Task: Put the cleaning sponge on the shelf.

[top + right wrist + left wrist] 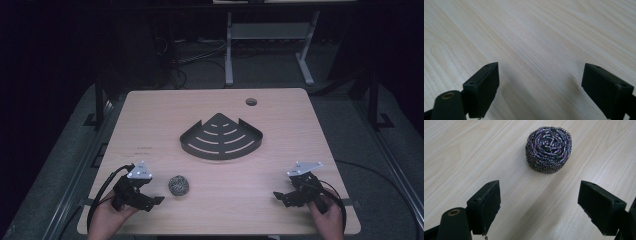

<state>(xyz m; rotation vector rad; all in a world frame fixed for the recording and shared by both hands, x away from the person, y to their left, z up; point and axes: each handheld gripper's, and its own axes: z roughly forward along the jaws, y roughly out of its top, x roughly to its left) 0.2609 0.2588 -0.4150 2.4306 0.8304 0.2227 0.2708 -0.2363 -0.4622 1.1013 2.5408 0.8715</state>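
My left gripper (150,192) sits near the front-left corner of the surface (150,130), fingers (485,205) spread wide and holding nothing. The steel-wool scourer (548,149) lies just beyond them on bare wood, not touching either finger, close to the front edge. My right gripper (285,195) rests near the front-right corner, fingers (482,87) also wide apart and empty. A dark fan-shaped corner rack (221,137) lies at the surface's centre, well apart from the scourer.
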